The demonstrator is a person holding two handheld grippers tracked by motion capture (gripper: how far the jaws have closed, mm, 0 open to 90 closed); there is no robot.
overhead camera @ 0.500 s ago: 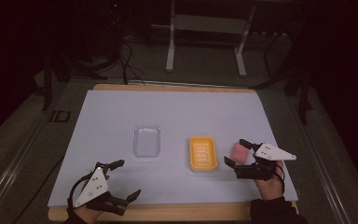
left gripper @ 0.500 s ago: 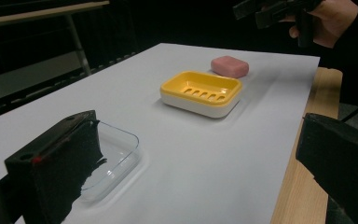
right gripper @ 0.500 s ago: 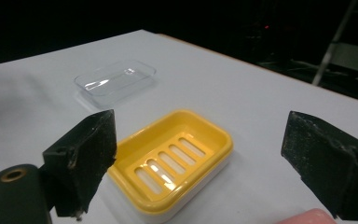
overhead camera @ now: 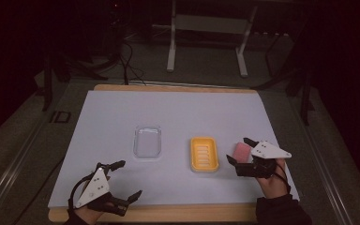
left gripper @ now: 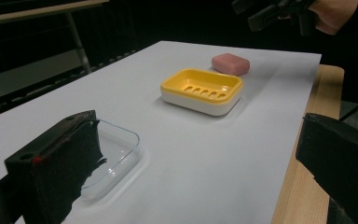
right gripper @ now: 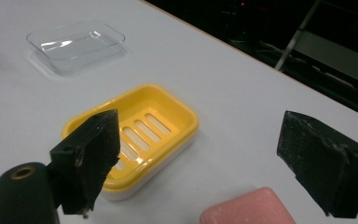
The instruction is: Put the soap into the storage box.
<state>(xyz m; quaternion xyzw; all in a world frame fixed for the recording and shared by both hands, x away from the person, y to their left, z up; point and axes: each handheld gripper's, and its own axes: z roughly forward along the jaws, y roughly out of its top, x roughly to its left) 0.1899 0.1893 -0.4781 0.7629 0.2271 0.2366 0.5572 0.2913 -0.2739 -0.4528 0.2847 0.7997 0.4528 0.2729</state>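
Under the right gripper (overhead camera: 240,153), pink soap (overhead camera: 242,151) lies partly hidden

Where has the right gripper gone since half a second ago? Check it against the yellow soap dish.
No: right gripper sits beside the yellow soap dish, over the pink soap, as before.

Between the clear tray (overhead camera: 147,142) and the yellow soap dish (overhead camera: 204,154) runs a bare strip of counter (overhead camera: 122,112) wide enough for a gripper to pass. The pink soap (overhead camera: 241,151) lies just beside the dish's right edge, so that gap is narrow. The far half of the counter lies open.
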